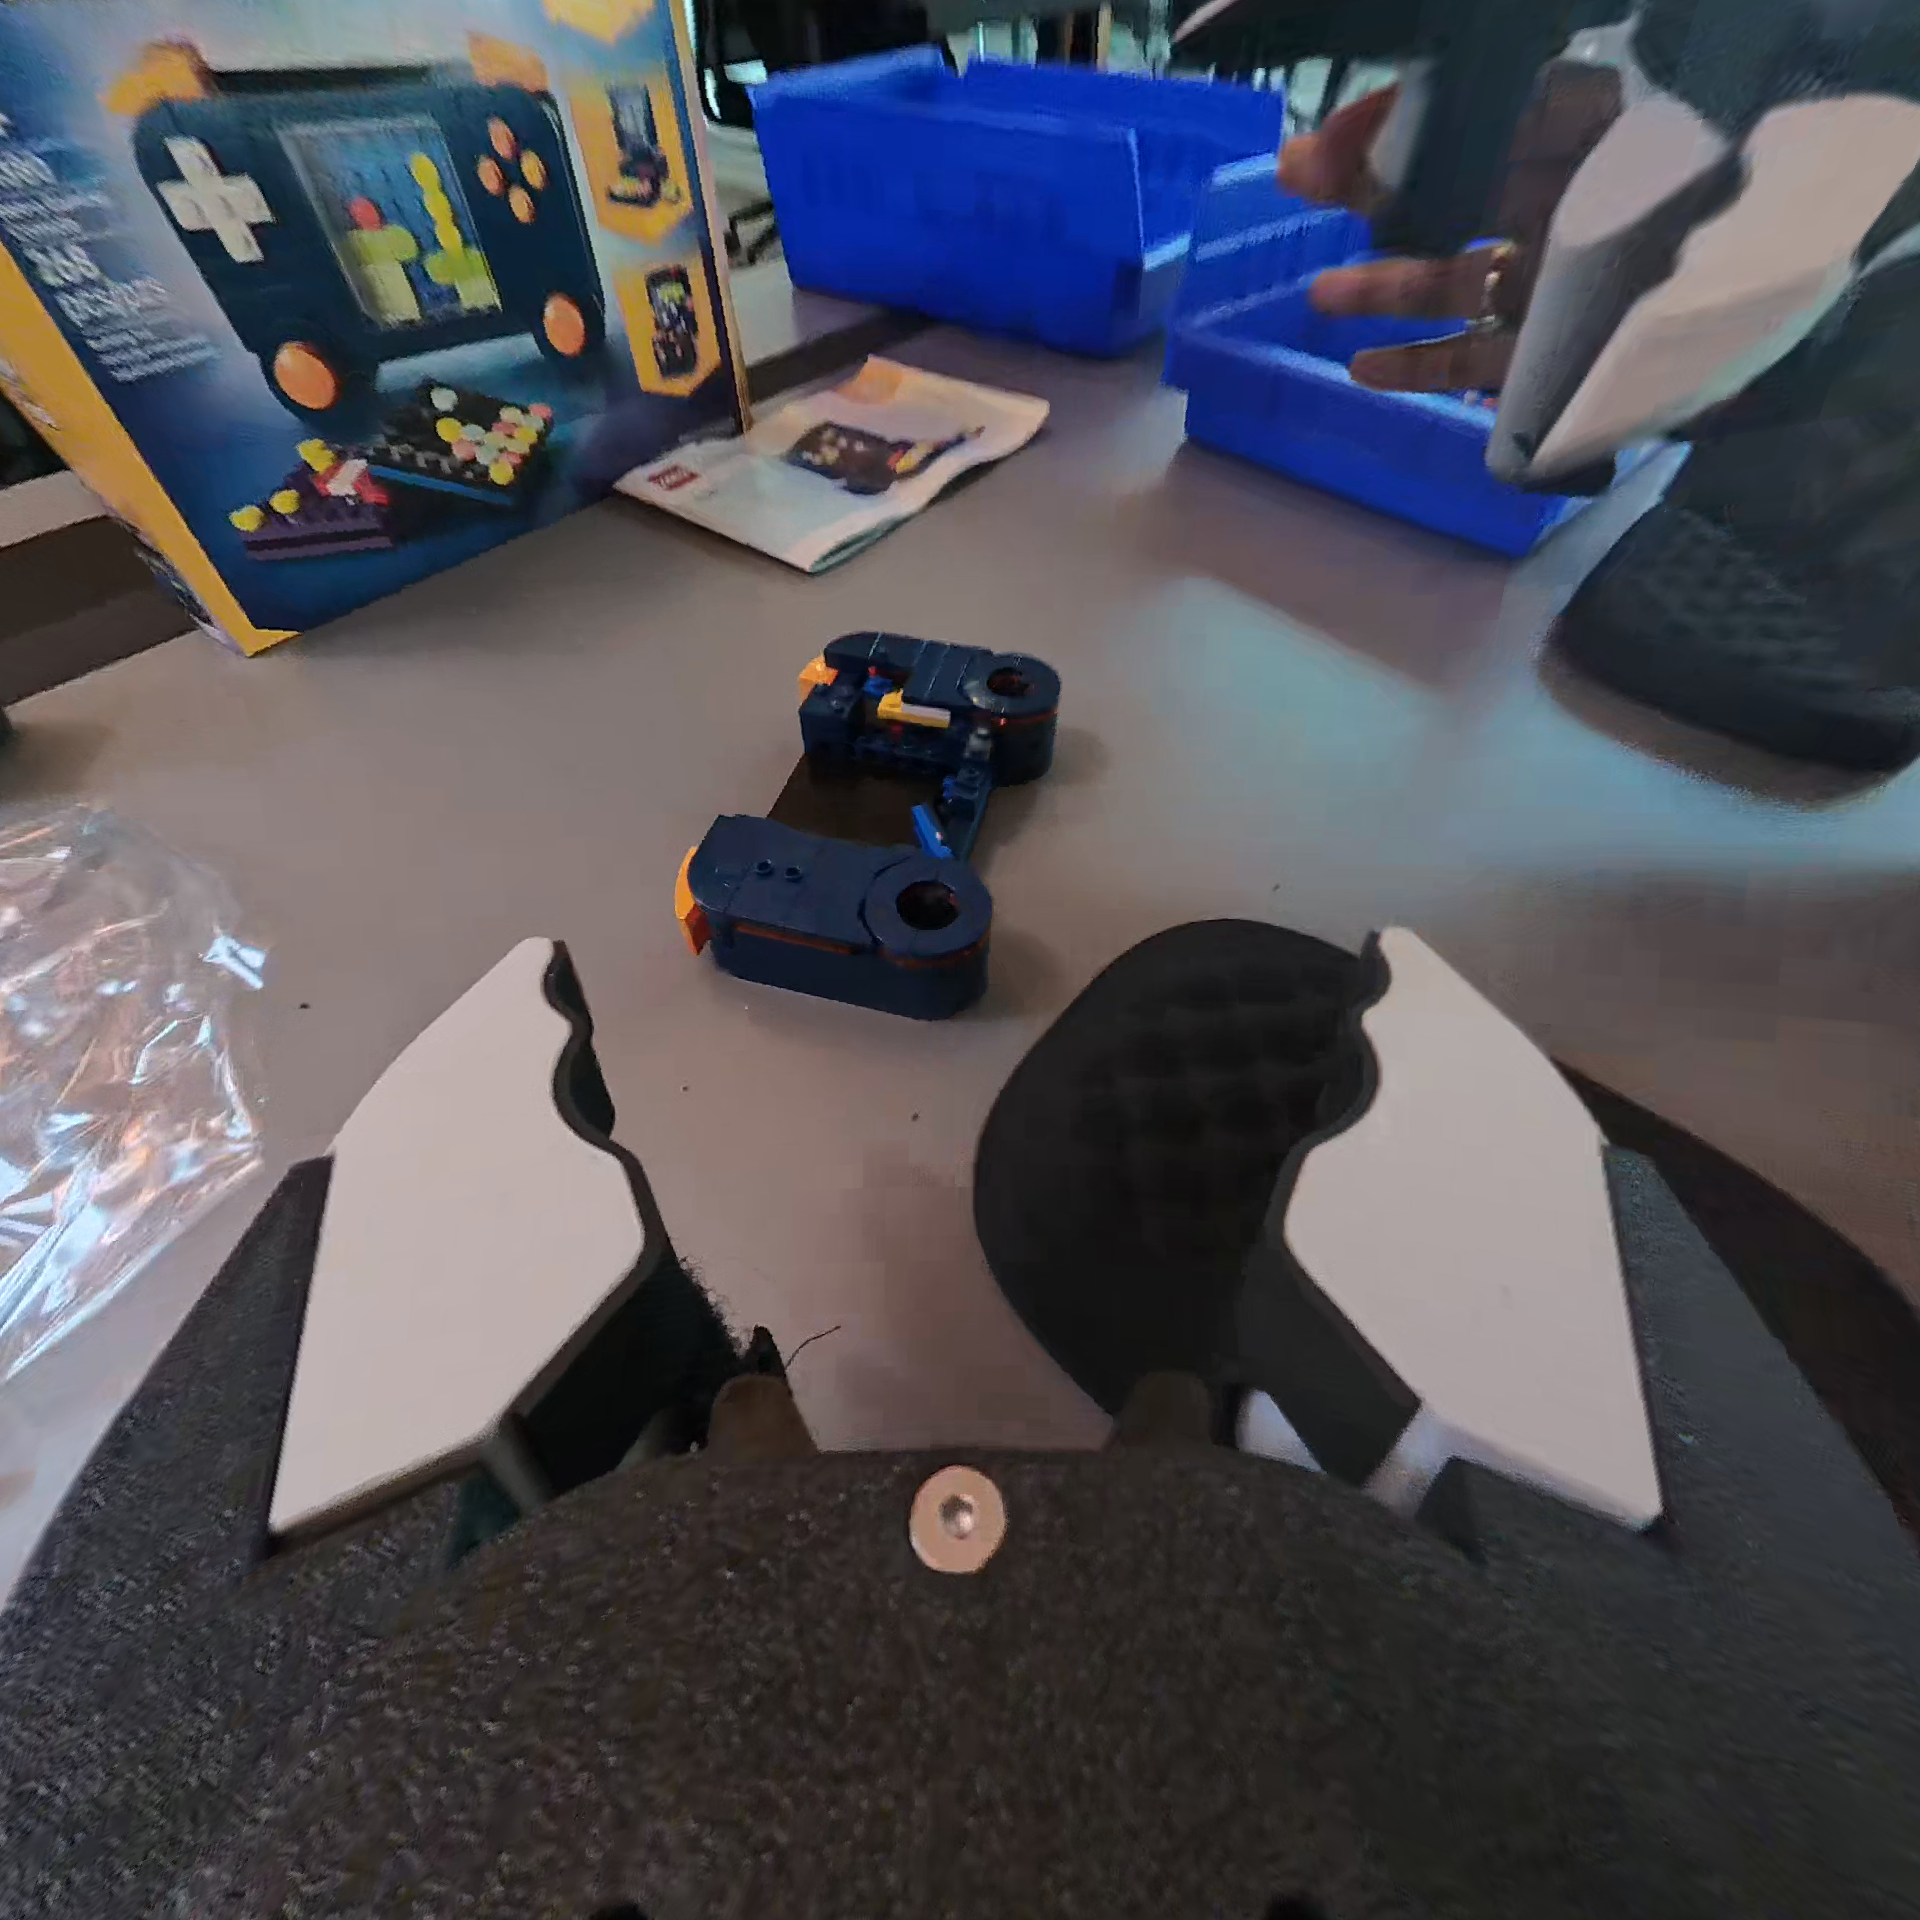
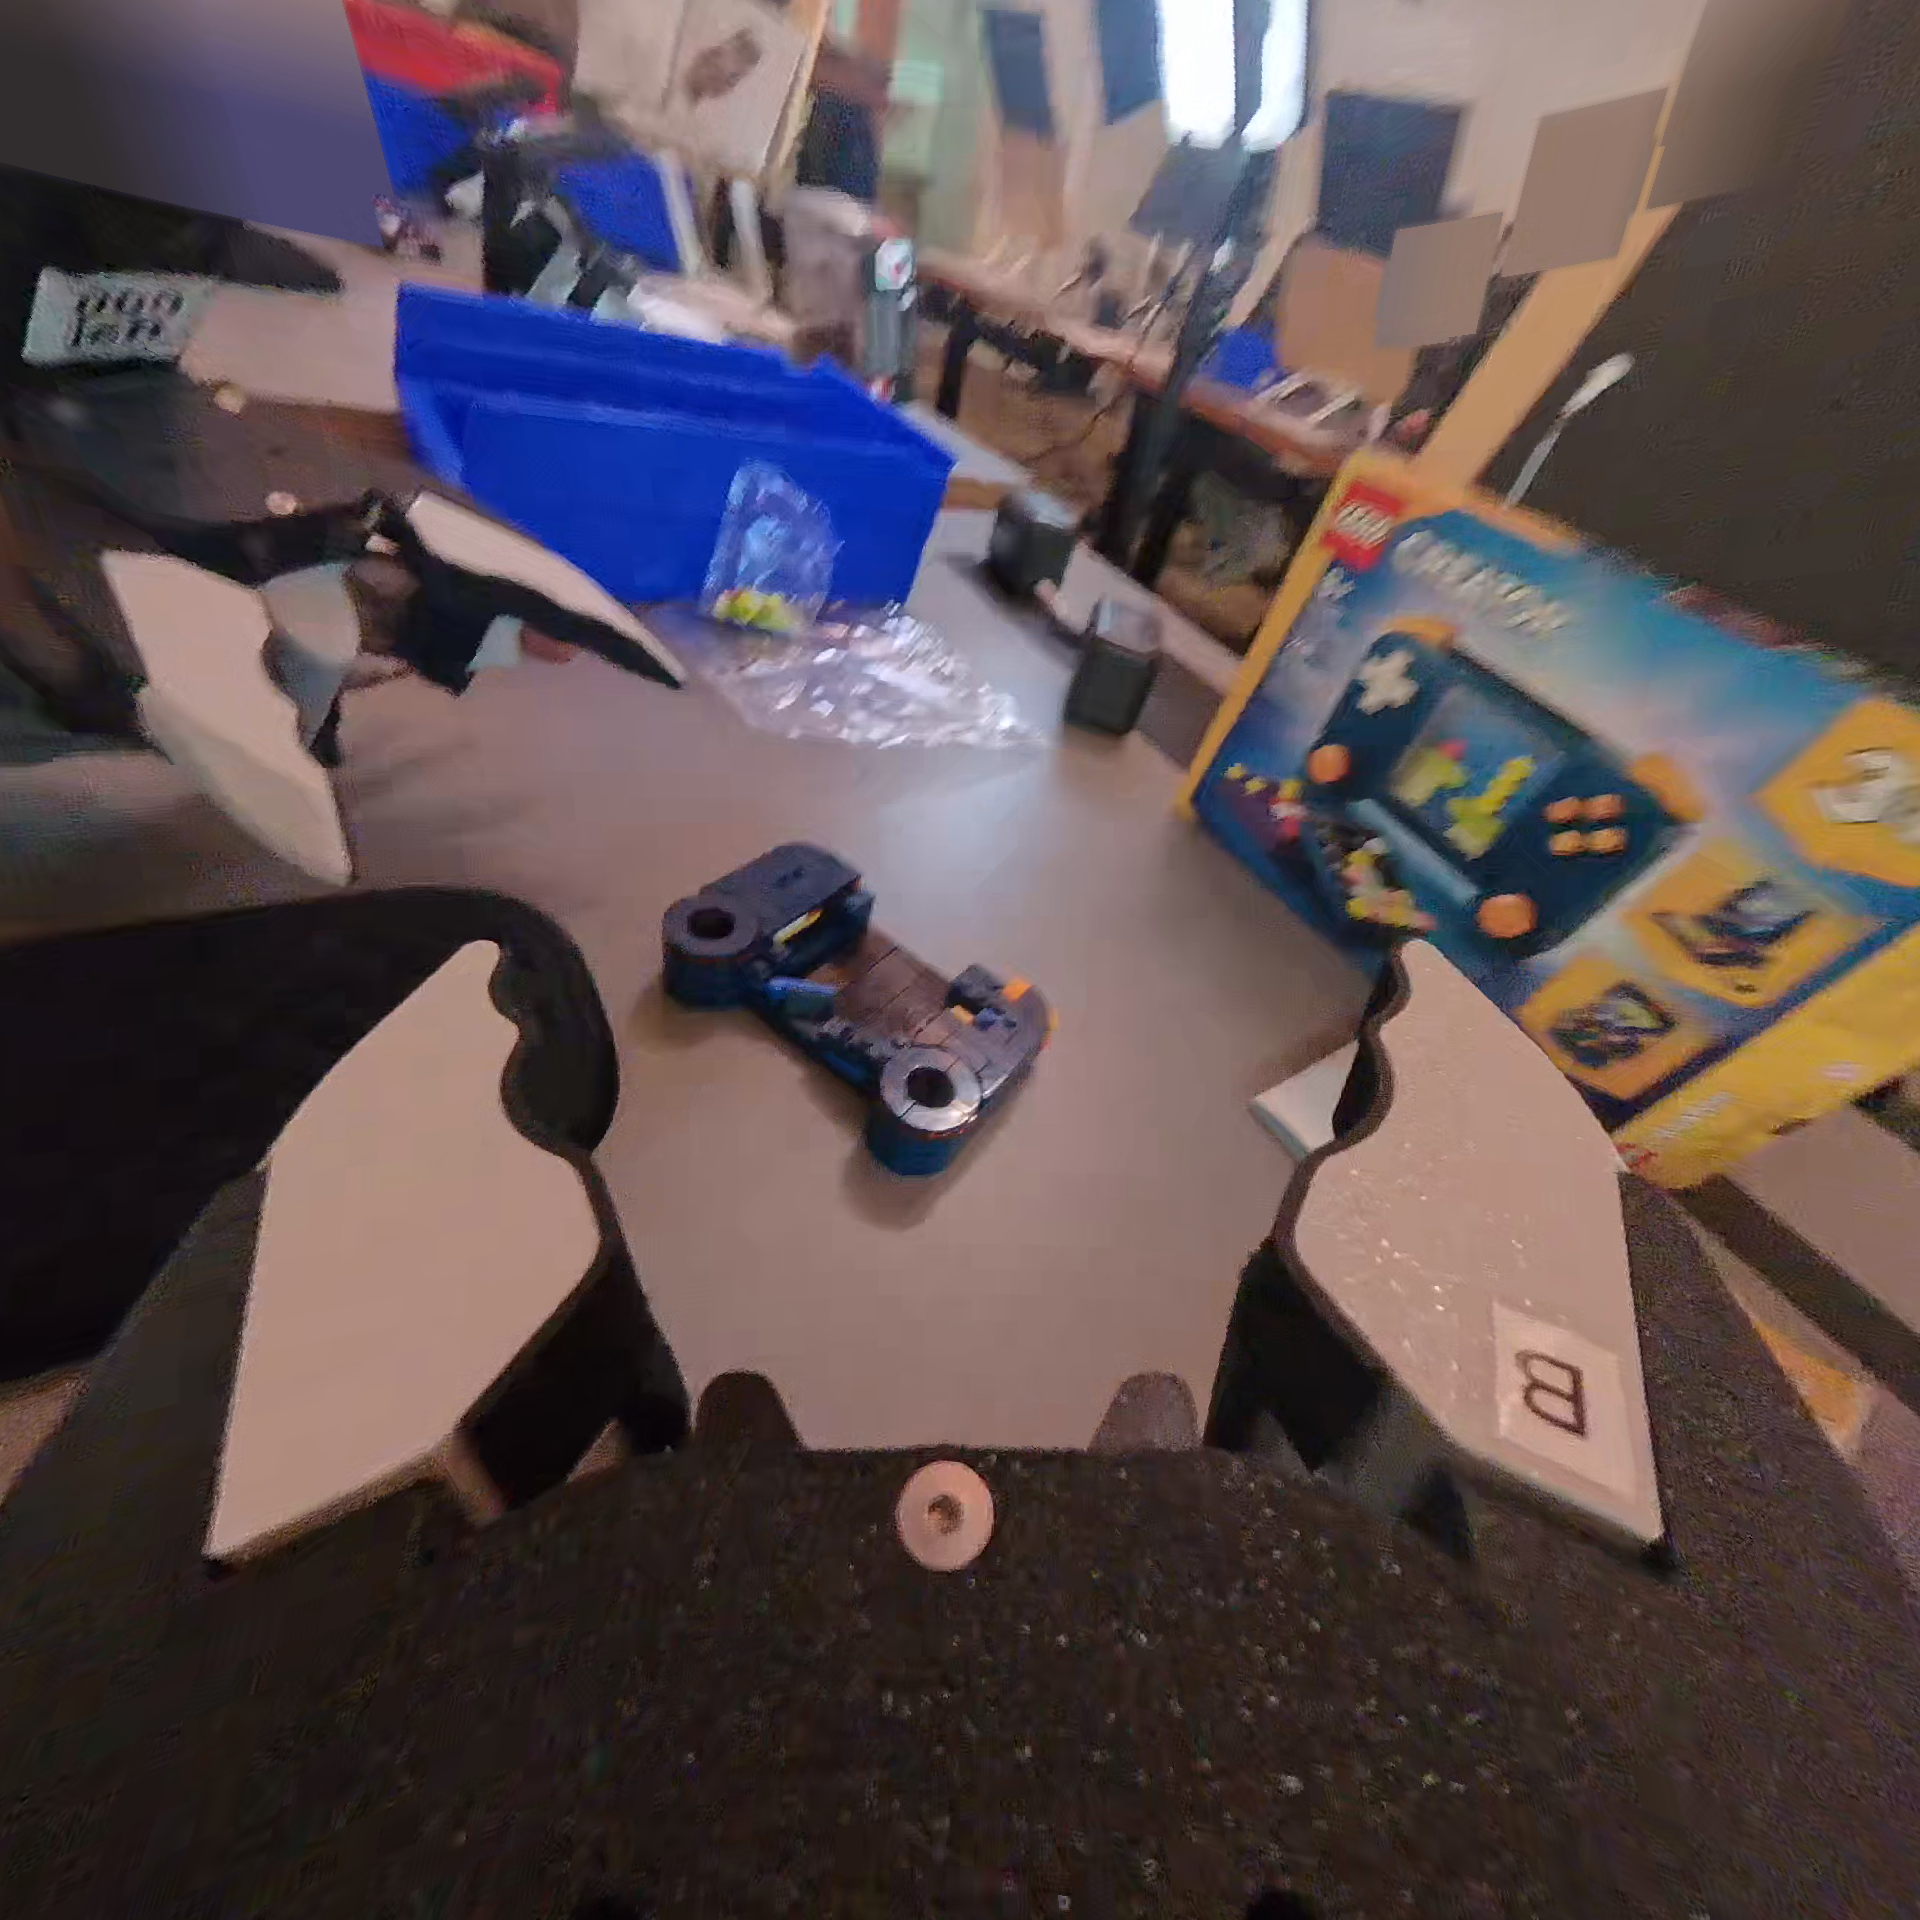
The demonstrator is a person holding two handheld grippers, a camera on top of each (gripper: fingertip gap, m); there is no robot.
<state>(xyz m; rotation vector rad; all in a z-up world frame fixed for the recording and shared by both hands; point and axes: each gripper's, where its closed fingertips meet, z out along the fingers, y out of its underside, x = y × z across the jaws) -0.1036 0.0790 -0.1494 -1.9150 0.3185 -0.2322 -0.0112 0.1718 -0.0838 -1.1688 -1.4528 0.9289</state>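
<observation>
Both grippers' jaws wide, empty; dark-blue brick model (image 1: 883, 831) flat, lengthwise away from left gripper (image 1: 961, 966).

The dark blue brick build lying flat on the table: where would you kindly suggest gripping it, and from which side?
I would grip the dark blue brick build across the thin, flat middle section between its two thicker ends, coming down from above. The ends are bulky, with round sockets; the waist looks narrow enough for the open left gripper, which is nearest.
</observation>
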